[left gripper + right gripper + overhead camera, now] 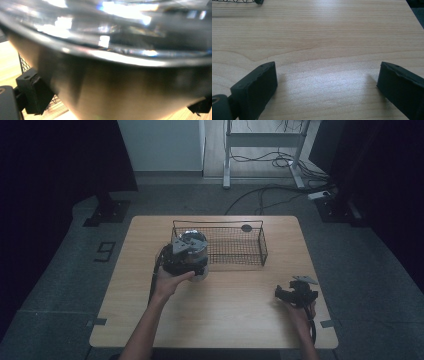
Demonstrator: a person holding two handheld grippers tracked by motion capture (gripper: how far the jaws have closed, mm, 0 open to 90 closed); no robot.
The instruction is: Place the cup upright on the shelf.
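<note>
We see a glossy metal bowl (120, 75) throwing bright reflections, a thin black wire-mesh basket (235, 247), matt black jaw pads on the right gripper (325, 85), and a smooth pale-wood table (324, 37).

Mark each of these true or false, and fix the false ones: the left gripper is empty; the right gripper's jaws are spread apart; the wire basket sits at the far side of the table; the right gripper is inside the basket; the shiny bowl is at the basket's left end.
1. The left gripper is empty. False: its jaws are closed on a shiny metal bowl.
2. The right gripper has its jaws spread apart. True.
3. The wire basket sits at the far side of the table. True.
4. The right gripper is inside the basket. False: it is over bare tabletop near the right edge.
5. The bowl is at the basket's left end. True.
</note>
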